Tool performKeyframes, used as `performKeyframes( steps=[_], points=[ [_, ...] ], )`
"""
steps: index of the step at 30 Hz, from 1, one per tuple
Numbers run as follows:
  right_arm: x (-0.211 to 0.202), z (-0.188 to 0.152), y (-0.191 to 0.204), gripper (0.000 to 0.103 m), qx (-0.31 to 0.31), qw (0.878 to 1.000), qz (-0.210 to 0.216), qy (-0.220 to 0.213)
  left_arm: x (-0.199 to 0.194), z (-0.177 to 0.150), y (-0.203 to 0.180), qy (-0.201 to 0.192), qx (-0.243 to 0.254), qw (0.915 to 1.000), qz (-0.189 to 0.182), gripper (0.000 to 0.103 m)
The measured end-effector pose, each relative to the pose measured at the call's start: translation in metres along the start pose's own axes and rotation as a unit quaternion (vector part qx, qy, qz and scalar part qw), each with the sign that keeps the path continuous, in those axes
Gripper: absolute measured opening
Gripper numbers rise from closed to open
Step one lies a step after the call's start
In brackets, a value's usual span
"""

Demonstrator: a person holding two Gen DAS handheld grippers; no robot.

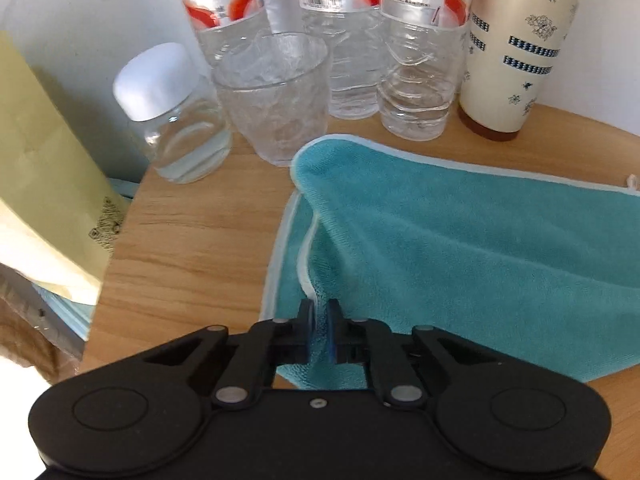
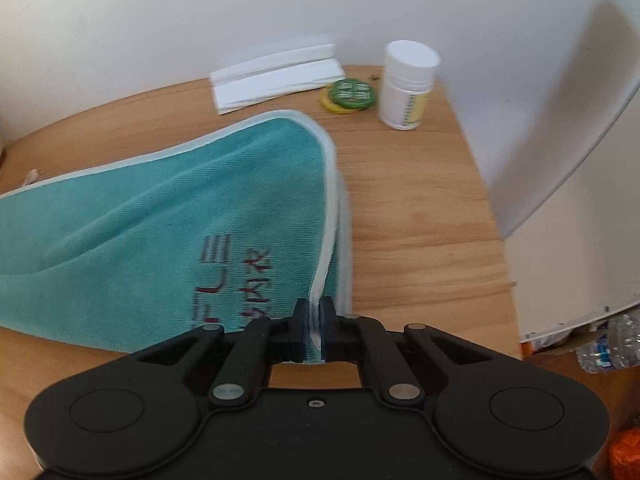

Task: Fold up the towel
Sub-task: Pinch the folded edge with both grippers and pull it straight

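Closest to the left camera: left gripper (image 1: 319, 330), black, jaws pressed together on a pinch of the teal towel (image 1: 460, 248), fabric squeezed between the blue pads. Beyond the jaws: towel lifted into a slack fold, pale trim along its edge, lower layer flat on the wooden table (image 1: 192, 248). To the left, off the table edge: a yellowish paper bag (image 1: 44, 184). Farther back: a small jar with a white lid (image 1: 172, 116), a textured glass tumbler (image 1: 276, 96) just beside the towel's raised corner, then a row of clear water bottles (image 1: 416, 76) with red labels and a cream patterned cup (image 1: 516, 52) against the wall.

Closest to the right camera: right gripper (image 2: 313, 330), likewise clamped on the towel's trimmed edge (image 2: 324, 240), near red stitched lettering (image 2: 232, 280). Beyond: towel rising toward its far rounded corner, bare wood to the right. Farther back, well apart from the towel: folded white paper (image 2: 276, 76), a green round lid (image 2: 352, 93) on something yellow, a white pill bottle (image 2: 408, 84) near the wall.
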State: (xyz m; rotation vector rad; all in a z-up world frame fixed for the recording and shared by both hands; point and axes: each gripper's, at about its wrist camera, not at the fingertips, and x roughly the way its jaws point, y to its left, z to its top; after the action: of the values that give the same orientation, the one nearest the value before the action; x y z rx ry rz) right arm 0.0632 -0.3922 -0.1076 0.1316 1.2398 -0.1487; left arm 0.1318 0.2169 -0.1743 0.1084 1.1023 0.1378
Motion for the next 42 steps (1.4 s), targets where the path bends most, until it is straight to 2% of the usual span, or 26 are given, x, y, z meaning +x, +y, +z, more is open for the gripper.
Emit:
performKeyframes(
  steps=[9, 15, 20, 29, 36, 38, 39, 40, 41, 42],
  points=[
    [-0.007, -0.016, -0.005, 0.002, 0.013, 1.0, 0.0, -0.007, -0.026, -0.017, 0.01, -0.006, -0.022, 0.9997, 0.012, 0.005],
    [-0.002, -0.025, -0.011, 0.002, 0.029, 1.0, -0.006, -0.003, -0.018, -0.021, 0.01, 0.014, -0.031, 0.9991, 0.025, 0.006],
    [-0.003, -0.03, -0.011, 0.002, 0.026, 0.999, -0.02, -0.006, -0.016, -0.023, 0.003, 0.024, -0.01, 0.9992, 0.031, 0.006],
    [-0.022, -0.07, -0.025, 0.002, 0.024, 0.998, -0.056, 0.0, -0.037, -0.052, -0.011, 0.046, 0.025, 0.9986, 0.008, 0.006],
    [-0.037, -0.097, -0.057, 0.002, 0.054, 0.996, -0.077, 0.006, -0.056, -0.085, -0.03, 0.068, 0.042, 0.9967, -0.013, 0.006],
    [-0.04, -0.098, -0.062, 0.004, 0.065, 0.995, -0.082, 0.003, -0.061, -0.092, -0.035, 0.072, 0.046, 0.9963, -0.008, 0.015],
    [-0.042, -0.099, -0.065, 0.009, 0.07, 0.994, -0.084, 0.001, -0.063, -0.092, -0.034, 0.073, 0.043, 0.9964, 0.003, 0.033],
    [-0.046, -0.1, -0.065, 0.022, 0.067, 0.993, -0.095, -0.007, -0.065, -0.092, -0.031, 0.071, 0.039, 0.9967, 0.011, 0.056],
    [-0.05, -0.103, -0.065, 0.03, 0.066, 0.993, -0.099, -0.012, -0.07, -0.09, -0.024, 0.061, 0.03, 0.9976, 0.012, 0.061],
    [-0.057, -0.104, -0.066, 0.038, 0.064, 0.993, -0.101, -0.019, -0.074, -0.088, -0.017, 0.053, 0.021, 0.9983, 0.011, 0.062]
  ],
)
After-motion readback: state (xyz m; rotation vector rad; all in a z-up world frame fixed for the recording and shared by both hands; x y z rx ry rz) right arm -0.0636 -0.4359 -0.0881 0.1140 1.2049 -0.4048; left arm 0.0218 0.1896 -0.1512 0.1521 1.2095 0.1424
